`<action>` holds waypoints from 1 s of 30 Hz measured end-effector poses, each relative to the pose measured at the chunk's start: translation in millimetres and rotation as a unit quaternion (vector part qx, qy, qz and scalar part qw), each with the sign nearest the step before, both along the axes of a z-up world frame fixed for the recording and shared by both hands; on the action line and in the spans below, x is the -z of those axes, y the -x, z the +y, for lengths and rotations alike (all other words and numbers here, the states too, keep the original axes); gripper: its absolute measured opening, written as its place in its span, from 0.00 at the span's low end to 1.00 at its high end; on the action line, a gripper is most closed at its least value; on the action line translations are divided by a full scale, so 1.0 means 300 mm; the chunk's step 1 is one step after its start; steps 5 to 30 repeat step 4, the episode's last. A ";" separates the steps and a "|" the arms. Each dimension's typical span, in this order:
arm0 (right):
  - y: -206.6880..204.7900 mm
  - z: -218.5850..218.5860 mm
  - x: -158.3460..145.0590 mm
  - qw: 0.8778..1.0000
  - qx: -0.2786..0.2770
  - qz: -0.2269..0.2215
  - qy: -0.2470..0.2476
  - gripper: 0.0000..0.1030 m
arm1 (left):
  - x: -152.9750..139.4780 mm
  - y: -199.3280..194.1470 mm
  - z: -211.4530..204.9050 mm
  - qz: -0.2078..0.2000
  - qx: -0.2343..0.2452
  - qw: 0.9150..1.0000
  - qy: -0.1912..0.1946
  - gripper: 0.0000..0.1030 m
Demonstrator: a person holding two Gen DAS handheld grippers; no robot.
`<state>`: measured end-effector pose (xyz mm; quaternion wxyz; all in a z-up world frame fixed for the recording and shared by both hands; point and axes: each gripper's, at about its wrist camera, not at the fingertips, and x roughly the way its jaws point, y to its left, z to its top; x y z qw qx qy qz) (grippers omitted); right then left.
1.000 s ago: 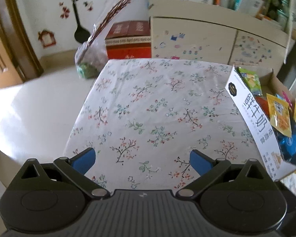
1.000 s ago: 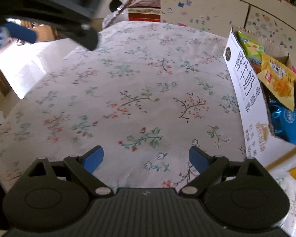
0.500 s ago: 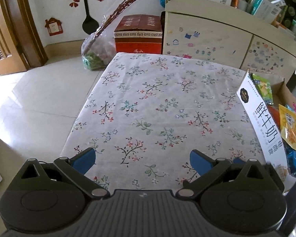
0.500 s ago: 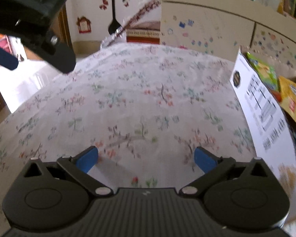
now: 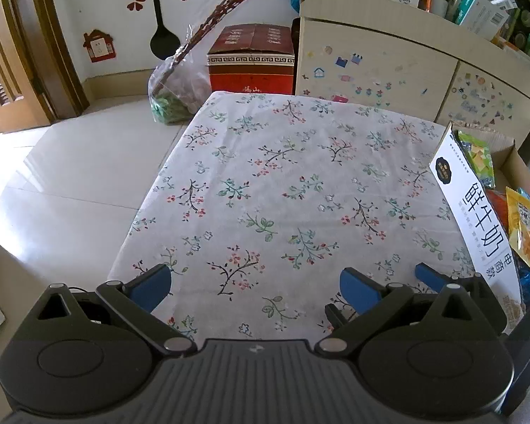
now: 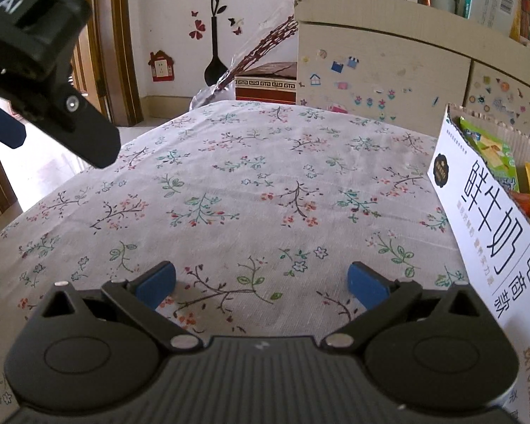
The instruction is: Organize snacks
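Snack packets (image 5: 523,226) in the carton (image 6: 477,219) look light and crinkly, best pinched at edges; left gripper (image 5: 254,284) and right gripper (image 6: 261,281) gape empty.

Bare tablecloth ahead, box walling the right

The floral tablecloth (image 5: 282,183) lies open between both grippers' spread fingers; the snack box (image 6: 477,219) blocks the right edge, the cabinet (image 5: 388,70) stands beyond

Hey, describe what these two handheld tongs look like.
Both the left tongs and right tongs are matte black plastic with ribbed bodies, round side discs, silver pivot screws and blue finger pads. White lettering ending "ot.AI" marks the left one.
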<state>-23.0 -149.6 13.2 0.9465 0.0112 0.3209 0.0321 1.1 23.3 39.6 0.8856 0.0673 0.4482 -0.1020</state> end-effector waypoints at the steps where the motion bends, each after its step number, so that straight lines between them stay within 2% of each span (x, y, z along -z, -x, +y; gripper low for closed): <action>1: 0.000 0.000 0.000 1.000 0.000 0.000 0.000 1.00 | -0.001 -0.002 0.001 0.000 0.000 1.000 0.000 1.00; 30: 0.000 0.000 0.000 1.000 0.000 0.000 0.000 1.00 | 0.002 -0.007 0.000 0.006 0.000 1.000 0.001 1.00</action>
